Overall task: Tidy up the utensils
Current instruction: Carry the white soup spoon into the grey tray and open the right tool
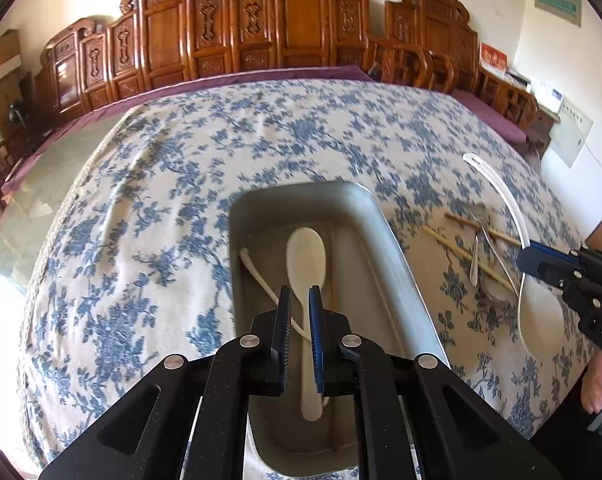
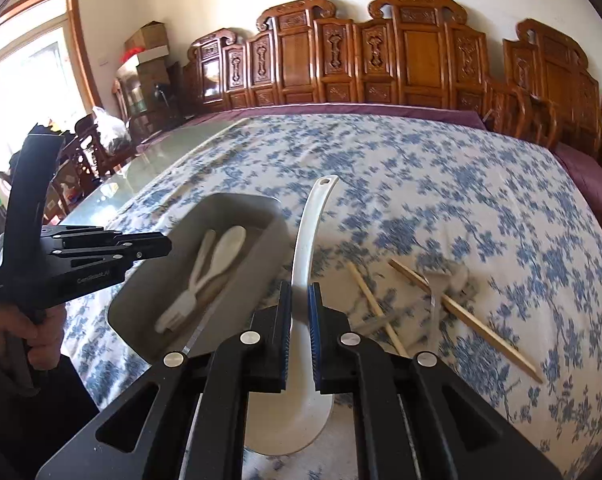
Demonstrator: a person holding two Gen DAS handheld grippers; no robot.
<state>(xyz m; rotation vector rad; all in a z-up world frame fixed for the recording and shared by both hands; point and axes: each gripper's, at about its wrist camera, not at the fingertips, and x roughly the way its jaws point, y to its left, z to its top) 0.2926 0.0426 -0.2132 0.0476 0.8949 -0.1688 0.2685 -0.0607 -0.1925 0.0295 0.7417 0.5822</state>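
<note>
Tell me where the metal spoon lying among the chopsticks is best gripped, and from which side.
Grip the metal spoon at its narrow handle, coming from above with the fingers across it. It lies flat on the tablecloth, tangled with the chopsticks, so the free handle end looks easiest.

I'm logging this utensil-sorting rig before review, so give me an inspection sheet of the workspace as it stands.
Surface: table under a blue floral cloth, wrinkled.
Job's things: grey tray holds a cream spoon and another pale utensil; white ladle held by its handle; chopsticks and metal spoons loose on the cloth.
Clutter: nothing seen.
Grippers: left gripper shut, empty above the tray; right gripper shut on the ladle.
Cables: nothing seen.
Surroundings: carved wooden chairs, window at left.
</note>
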